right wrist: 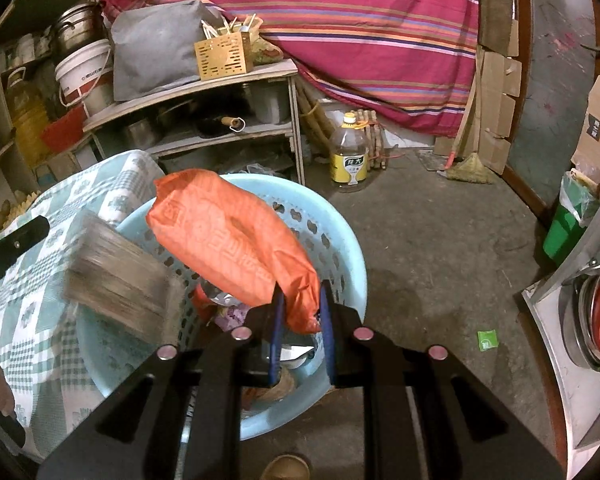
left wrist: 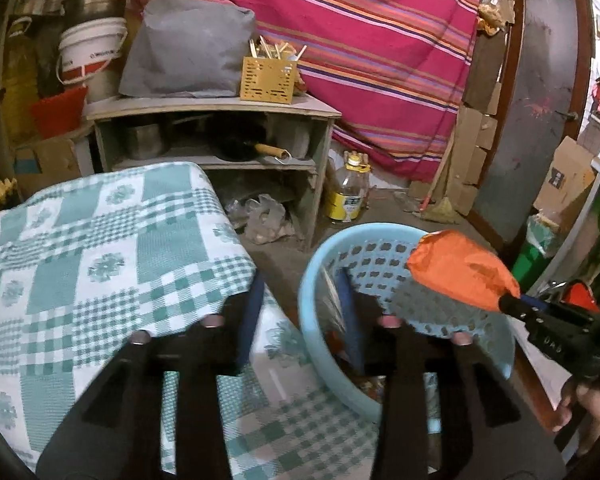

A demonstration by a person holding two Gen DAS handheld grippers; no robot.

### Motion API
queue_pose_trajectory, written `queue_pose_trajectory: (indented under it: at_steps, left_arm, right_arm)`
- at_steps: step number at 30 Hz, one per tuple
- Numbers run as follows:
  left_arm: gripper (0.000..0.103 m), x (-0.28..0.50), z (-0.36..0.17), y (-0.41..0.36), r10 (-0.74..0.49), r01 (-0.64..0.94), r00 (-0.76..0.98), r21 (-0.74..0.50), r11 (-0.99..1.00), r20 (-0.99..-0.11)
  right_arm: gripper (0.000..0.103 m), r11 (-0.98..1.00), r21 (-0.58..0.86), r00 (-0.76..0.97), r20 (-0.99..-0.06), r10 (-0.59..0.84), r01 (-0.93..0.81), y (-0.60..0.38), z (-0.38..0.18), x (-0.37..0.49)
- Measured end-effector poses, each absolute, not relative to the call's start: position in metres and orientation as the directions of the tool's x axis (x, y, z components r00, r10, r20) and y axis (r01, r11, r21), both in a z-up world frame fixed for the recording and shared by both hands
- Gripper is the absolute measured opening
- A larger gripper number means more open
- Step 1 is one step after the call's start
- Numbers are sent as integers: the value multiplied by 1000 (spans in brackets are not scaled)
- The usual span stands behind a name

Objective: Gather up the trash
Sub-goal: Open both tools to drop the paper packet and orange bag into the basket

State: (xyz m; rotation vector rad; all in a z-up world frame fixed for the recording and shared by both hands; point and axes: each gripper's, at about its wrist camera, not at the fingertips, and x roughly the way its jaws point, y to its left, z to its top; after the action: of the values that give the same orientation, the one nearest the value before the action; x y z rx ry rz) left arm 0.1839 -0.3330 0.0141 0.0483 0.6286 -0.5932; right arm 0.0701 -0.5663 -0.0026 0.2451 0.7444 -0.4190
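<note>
Orange crinkled plastic bag (right wrist: 236,240) hung clamped in the right gripper (right wrist: 302,312) above the pale-blue perforated plastic basket (right wrist: 340,240); the left gripper (left wrist: 300,300) gaped empty.

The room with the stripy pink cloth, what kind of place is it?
Probably a home storeroom or a simple kitchen corner. A wooden shelf holds metal pots, a big oil bottle stands on the bare concrete floor, and a broom leans against flattened cardboard.
</note>
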Motion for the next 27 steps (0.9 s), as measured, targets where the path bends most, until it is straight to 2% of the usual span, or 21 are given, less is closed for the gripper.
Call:
queue_pose_trajectory:
  at_steps: [2,4,14,15,16,17,18,20,22,25,26,27]
  left_arm:
    - [45,184,16,-331,-501,533,655,-125,837,-565]
    - [56,185,17,-326,-482,515,672,-112,850,-562]
    - [80,188,31,-267,-356,391,759,-55,919,-546]
    - [83,187,34,-260,-344,379,767,-50,924,-542]
    - [86,185,36,-252,-329,363,779,-44,931,-534]
    - [87,183,39,-243,-314,347,790,-38,937,-526]
    - [89,181,42,-233,-301,332,802,-34,943,-517]
    - [92,177,46,-217,-273,303,822,-22,953,-500]
    - [97,171,50,-202,-251,282,838,-11,959,-485]
    - [97,160,56,-176,-219,250,865,8,968,-452]
    - [97,155,58,-166,-209,240,871,12,971,-444]
    - [97,151,59,-160,-203,232,876,14,973,-438]
  right_arm:
    - [17,890,69,659,-699,-279,450,-566,-3,70]
    - [17,892,69,658,-701,-275,447,-564,-3,71]
    - [20,910,44,643,-721,-256,413,-542,-6,88]
    - [33,911,35,635,-728,-258,410,-538,-9,91]
    - [56,913,33,633,-731,-256,407,-536,-10,92]
    - [65,913,37,636,-729,-254,406,-533,-11,93]
    - [69,913,42,642,-724,-252,406,-530,-10,94]
    - [69,913,42,642,-725,-251,405,-525,-9,95]
    - [77,912,42,646,-718,-257,409,-520,-7,95]
    - [79,916,62,670,-702,-242,396,-507,0,93]
    - [81,921,65,683,-690,-237,385,-499,4,92]
    - [90,923,62,694,-679,-239,379,-492,7,92]
